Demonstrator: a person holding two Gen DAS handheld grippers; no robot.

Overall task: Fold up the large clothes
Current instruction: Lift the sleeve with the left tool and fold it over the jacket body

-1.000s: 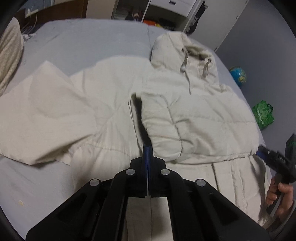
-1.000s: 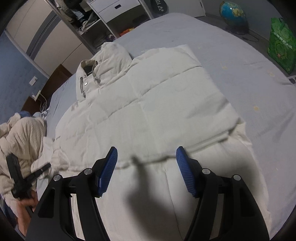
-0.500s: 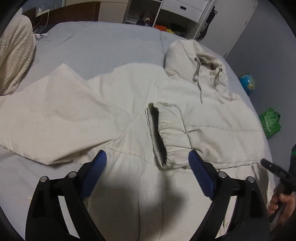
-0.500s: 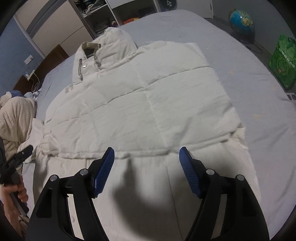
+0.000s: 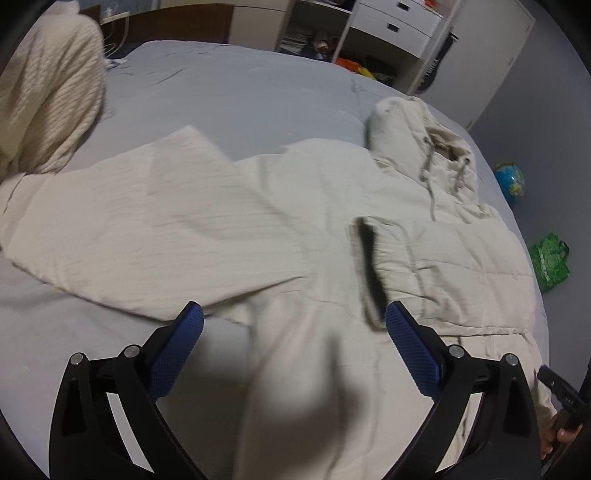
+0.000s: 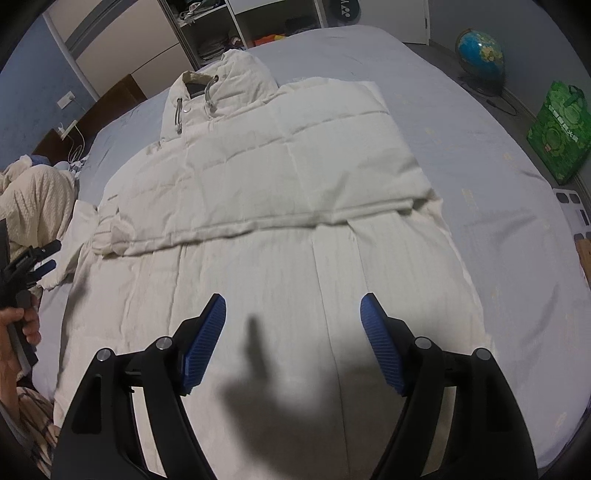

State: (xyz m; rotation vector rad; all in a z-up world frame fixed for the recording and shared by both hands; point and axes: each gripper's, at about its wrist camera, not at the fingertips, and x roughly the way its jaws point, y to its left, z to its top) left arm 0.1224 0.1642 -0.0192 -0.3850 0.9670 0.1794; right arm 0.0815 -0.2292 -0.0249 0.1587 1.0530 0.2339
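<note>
A cream hooded puffer coat (image 5: 303,229) lies flat on the grey bed (image 5: 236,92), hood (image 5: 417,133) at the far end. Its right sleeve (image 5: 443,266) is folded across the chest, cuff (image 5: 369,273) facing me. The left sleeve (image 5: 140,221) lies spread out to the left. My left gripper (image 5: 293,336) is open and empty above the coat's lower body. My right gripper (image 6: 293,321) is open and empty above the coat's lower half (image 6: 295,266), below the folded sleeve (image 6: 280,173). The left gripper also shows in the right wrist view (image 6: 40,254).
A cream knit sweater (image 5: 44,85) lies at the bed's far left. White drawers and shelves (image 5: 388,33) stand behind the bed. A globe (image 6: 480,51) and a green bag (image 6: 557,125) sit on the floor to the right.
My left gripper opened, letting go of the sleeve cuff, and drew back toward me. The folded sleeve stays on the chest. My right gripper stayed open and pulled back slightly.
</note>
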